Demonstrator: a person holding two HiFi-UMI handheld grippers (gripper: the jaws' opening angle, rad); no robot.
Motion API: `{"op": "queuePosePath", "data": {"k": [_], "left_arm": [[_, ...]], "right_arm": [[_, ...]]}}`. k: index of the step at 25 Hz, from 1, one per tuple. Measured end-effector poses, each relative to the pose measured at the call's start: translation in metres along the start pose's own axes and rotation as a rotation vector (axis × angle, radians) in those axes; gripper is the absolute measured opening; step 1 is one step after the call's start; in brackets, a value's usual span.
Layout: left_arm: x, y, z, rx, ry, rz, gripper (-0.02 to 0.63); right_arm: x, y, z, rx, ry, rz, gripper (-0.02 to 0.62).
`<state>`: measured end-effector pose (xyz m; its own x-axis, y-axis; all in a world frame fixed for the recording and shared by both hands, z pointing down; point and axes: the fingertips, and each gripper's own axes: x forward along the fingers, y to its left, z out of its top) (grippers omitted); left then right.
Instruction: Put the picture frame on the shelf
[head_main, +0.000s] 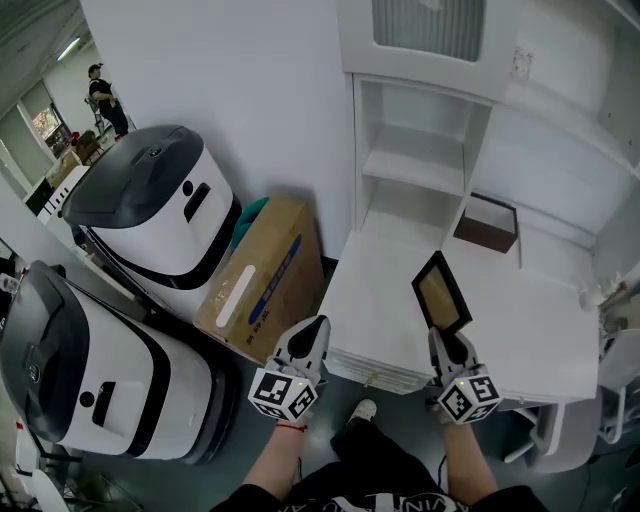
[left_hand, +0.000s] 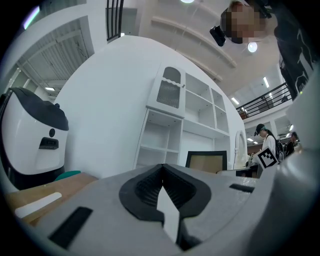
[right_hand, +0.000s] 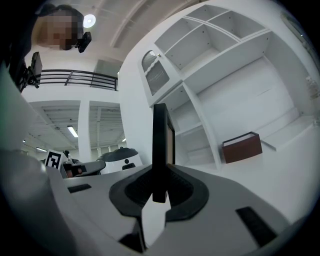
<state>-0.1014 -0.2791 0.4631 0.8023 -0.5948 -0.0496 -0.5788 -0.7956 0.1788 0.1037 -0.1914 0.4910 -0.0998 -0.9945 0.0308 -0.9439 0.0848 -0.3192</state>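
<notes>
The picture frame (head_main: 440, 291), black-edged with a tan face, stands up from my right gripper (head_main: 449, 343), which is shut on its lower edge above the white desk (head_main: 385, 300). In the right gripper view the frame (right_hand: 160, 145) appears edge-on, clamped between the jaws. The white shelf unit (head_main: 415, 160) with open compartments rises behind the desk, straight beyond the frame. My left gripper (head_main: 306, 340) hangs left of the desk's front corner, shut with nothing in it. The left gripper view looks across at the frame (left_hand: 206, 161) and the shelf unit (left_hand: 165, 135).
A brown open box (head_main: 486, 222) sits on the desk at the back right. A cardboard box (head_main: 262, 280) and two large white-and-black machines (head_main: 155, 205) stand on the floor at left. A person stands far off at the upper left.
</notes>
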Motion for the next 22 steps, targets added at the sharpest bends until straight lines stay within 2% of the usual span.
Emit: {"op": "queuePosePath", "data": {"k": [22], "left_arm": [[0.121, 0.065, 0.008, -0.004, 0.021, -0.063, 0.006]], "right_arm": [[0.109, -0.052, 0.018, 0.006, 0.0, -0.044, 0.049]]}}
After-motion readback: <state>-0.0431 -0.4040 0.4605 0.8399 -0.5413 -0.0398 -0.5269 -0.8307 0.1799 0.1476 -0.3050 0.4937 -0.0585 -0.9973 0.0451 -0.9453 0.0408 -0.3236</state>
